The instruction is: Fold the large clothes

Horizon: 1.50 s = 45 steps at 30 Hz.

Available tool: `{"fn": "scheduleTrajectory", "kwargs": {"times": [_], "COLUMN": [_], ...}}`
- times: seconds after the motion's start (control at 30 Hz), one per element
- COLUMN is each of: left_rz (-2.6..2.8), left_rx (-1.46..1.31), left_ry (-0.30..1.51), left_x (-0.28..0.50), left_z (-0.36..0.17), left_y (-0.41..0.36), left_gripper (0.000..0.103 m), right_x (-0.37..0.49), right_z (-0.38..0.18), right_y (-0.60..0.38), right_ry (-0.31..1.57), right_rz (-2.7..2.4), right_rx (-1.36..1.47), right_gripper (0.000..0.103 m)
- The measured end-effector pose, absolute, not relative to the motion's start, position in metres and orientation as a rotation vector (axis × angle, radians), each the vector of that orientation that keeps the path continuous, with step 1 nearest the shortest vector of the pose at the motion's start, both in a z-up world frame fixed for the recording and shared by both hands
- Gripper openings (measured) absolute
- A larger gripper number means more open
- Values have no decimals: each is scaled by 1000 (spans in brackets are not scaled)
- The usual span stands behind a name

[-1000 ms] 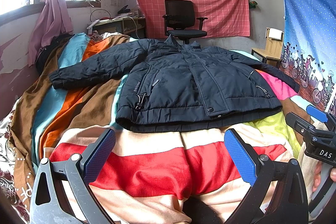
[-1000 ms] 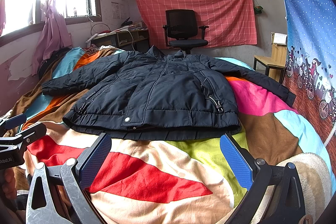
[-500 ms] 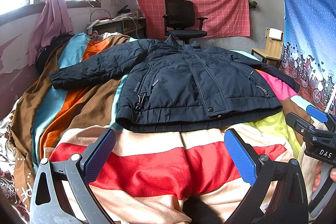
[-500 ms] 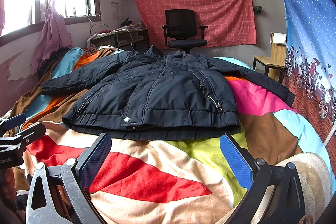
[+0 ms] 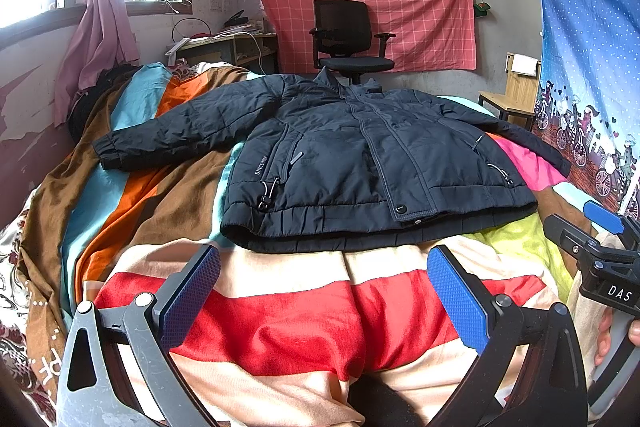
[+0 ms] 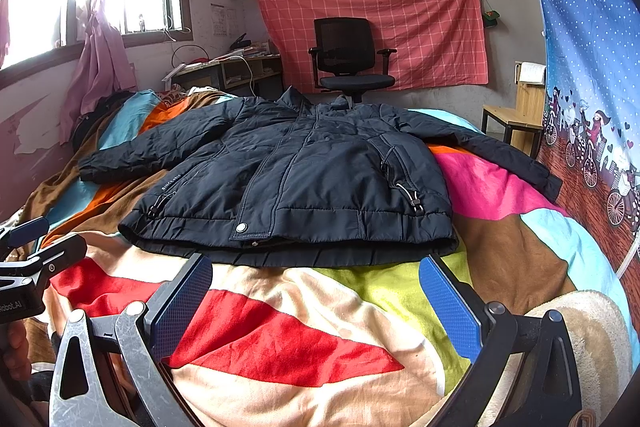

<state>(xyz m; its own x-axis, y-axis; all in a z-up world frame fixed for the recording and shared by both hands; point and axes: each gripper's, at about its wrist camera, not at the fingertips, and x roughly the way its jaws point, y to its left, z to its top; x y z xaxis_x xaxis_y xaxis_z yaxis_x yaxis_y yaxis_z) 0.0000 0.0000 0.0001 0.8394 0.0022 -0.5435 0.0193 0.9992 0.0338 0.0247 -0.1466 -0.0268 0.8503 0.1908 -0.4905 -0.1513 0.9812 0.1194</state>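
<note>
A dark navy padded jacket lies flat and front up on a striped multicolour blanket, zipped, both sleeves spread out to the sides, hem nearest me. My left gripper hovers open over the blanket just short of the hem, nothing between its blue pads. My right gripper is open too, also near the hem and empty. The right gripper also shows at the right edge of the left wrist view, and the left gripper at the left edge of the right wrist view.
Beyond the bed stand a black office chair, a cluttered desk under the window and a wooden stool. A blue patterned curtain hangs at the right. A beige fleece lies at the near right.
</note>
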Motion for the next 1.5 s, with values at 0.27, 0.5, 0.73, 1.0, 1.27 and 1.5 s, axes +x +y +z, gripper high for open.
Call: {"fn": "scheduleTrajectory", "kwargs": {"times": [0.27, 0.5, 0.73, 1.0, 1.27, 1.5], "left_rz": [-9, -9, 28, 70, 52, 92], "left_rx": [39, 37, 57, 83, 73, 23], "left_ry": [574, 575, 586, 625, 712, 796], "left_x": [0, 0, 3, 21, 61, 115], "left_z": [0, 0, 0, 4, 32, 78], "left_y": [0, 0, -1, -7, -16, -27], "left_gripper": [101, 101, 101, 101, 101, 101], "right_x": [25, 25, 28, 42, 59, 87], "right_z": [-27, -27, -28, -20, 2, 27], "right_y": [-147, -146, -146, -142, -154, -176], "right_ry": [525, 525, 546, 627, 626, 574], "right_rz": [180, 180, 185, 138, 116, 112], "right_rx": [78, 78, 78, 31, 12, -25], "right_gripper": [103, 103, 103, 103, 103, 103]}}
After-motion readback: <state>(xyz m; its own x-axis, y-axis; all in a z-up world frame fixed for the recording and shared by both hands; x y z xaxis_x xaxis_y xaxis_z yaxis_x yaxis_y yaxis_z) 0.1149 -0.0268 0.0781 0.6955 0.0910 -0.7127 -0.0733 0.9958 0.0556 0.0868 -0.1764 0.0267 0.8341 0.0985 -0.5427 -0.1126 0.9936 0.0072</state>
